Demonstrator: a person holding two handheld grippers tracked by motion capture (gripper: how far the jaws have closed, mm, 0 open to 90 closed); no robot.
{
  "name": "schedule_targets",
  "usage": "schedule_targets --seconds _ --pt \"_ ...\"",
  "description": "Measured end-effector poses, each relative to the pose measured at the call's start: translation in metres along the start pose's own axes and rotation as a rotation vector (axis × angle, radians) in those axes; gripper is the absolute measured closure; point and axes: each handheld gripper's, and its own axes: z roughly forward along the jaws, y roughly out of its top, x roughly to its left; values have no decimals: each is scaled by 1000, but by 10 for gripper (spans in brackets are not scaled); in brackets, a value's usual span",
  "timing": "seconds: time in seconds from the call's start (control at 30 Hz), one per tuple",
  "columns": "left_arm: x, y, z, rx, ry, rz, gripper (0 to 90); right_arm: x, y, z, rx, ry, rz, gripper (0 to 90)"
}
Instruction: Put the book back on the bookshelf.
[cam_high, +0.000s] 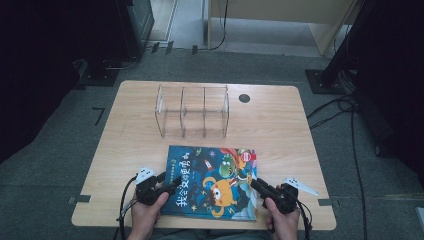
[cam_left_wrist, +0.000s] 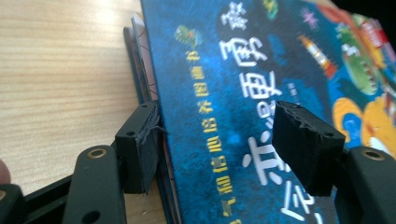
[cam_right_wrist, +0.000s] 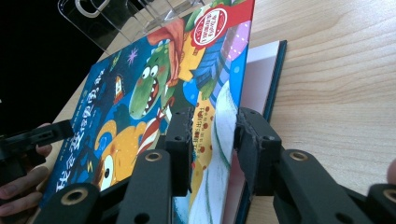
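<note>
A picture book with a dark blue cartoon cover lies near the table's front edge. My left gripper is at its left, spine side. In the left gripper view the jaws stand apart astride that edge, one pad beside the spine and the other pad over the cover. My right gripper is at the book's right edge. In the right gripper view its jaws are shut on the front cover, which is lifted off the pages.
A clear acrylic rack with three compartments stands behind the book, mid-table, its corner also in the right gripper view. A round cable hole sits at the back right. Bare wood table lies to either side. Cables trail on the floor.
</note>
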Motion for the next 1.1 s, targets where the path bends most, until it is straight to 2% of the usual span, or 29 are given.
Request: schedule_targets --seconds 0.1,0.13,0.27,0.3,0.57,0.7,0.8,0.97,1.1 --pt "4 1 -4 -29 -32 -13 387 0 0 0 -5 0 -4 683" --pt "6 1 -5 -40 -46 -21 440 1 1 -1 -14 3 -9 686" --pt "15 2 -10 -78 -128 -74 500 2 0 0 -10 6 -11 712" --pt "16 3 -11 -83 -144 -85 516 3 0 2 -3 19 -14 693" --pt "22 4 -11 -70 -163 -110 585 3 0 4 2 4 -37 683" --pt "20 4 -10 -53 -124 -91 617 4 -1 6 10 -17 -45 678" --pt "21 4 -10 -52 -125 -82 619 3 -1 6 12 -18 -45 678" --pt "25 6 -11 -34 -163 -97 628 4 0 5 8 -17 -54 678" --pt "30 10 -12 -9 -220 -128 610 5 0 4 1 -16 -73 678"
